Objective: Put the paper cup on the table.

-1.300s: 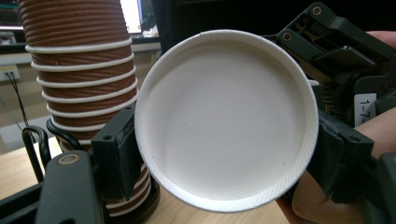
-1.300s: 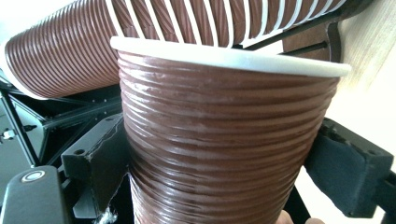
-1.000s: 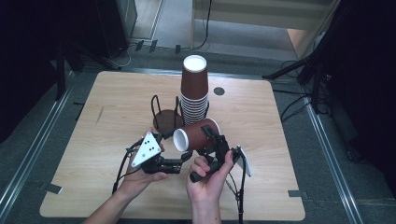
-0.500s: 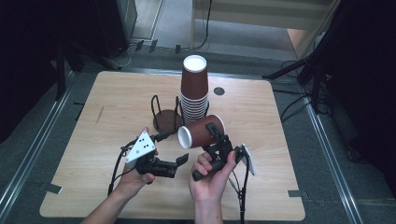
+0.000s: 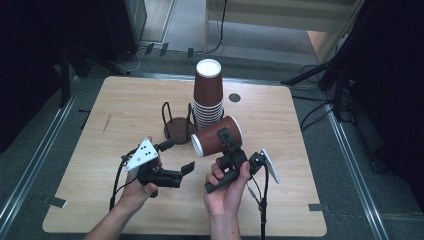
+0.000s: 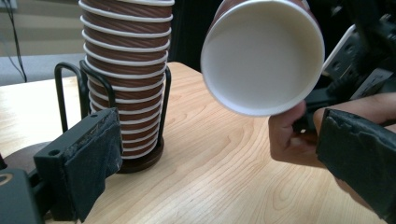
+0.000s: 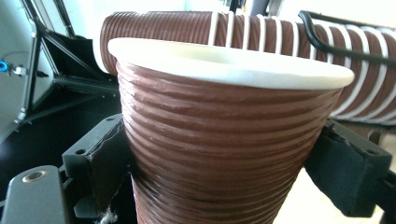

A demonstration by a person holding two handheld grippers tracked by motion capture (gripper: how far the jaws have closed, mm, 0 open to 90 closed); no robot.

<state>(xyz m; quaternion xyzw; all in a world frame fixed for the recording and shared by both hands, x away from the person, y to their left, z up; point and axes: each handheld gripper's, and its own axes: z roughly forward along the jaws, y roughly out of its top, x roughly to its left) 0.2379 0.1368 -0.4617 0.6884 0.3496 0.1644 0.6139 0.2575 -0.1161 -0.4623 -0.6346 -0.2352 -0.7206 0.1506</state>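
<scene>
My right gripper (image 5: 226, 143) is shut on a ribbed brown paper cup (image 5: 217, 136) and holds it on its side above the table, white mouth toward the left. In the right gripper view both pads press the cup (image 7: 224, 126) on its sides. My left gripper (image 5: 178, 156) stands open just left of the cup's mouth. Its jaws have just been opening and nothing is between them. The left gripper view looks into the white inside of the cup (image 6: 264, 56). A tall stack of the same cups (image 5: 208, 95) stands in a wire holder behind.
An empty round holder with black wire loops (image 5: 177, 127) stands left of the stack (image 6: 126, 70). A small dark disc (image 5: 234, 97) lies on the wooden table (image 5: 125, 115) at the back right. Cables trail off the front edge. Dark stands surround the table.
My left gripper has drawn back from the cup's rim toward the person, and its jaws stand wider. The right gripper keeps the cup, tipped slightly higher.
</scene>
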